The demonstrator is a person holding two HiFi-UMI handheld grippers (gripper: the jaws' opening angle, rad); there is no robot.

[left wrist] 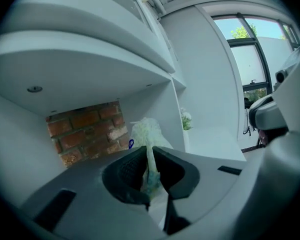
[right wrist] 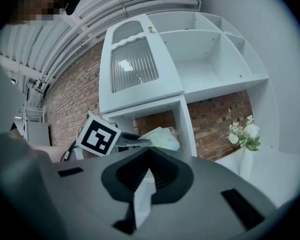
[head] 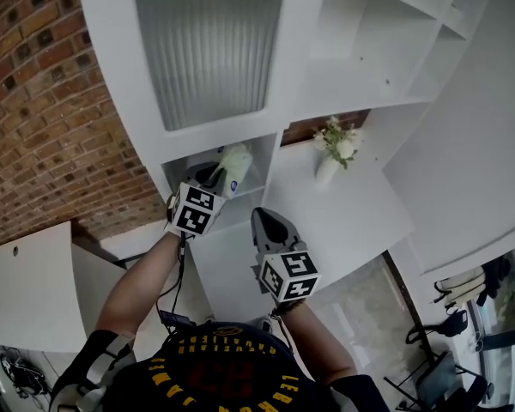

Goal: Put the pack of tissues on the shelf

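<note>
Left gripper (left wrist: 150, 153) — jaws narrow, pinched on pack of tissues (left wrist: 146, 132), thin edge of wrapper clamped between pads. Pack held at mouth of small open compartment of white shelf (head: 360, 75), under ribbed-glass door (head: 208, 50). Brick wall (left wrist: 87, 129) shows at compartment's back. Right gripper (right wrist: 150, 151) — jaws together, nothing between them, apart from shelf, nearer person. Vase of flowers (head: 333, 151) stands in neighbouring bay.

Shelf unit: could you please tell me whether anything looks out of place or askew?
Nothing stands out. The tissue pack is pinched in the left hand-held gripper at the shelf opening; the vase stands upright.
</note>
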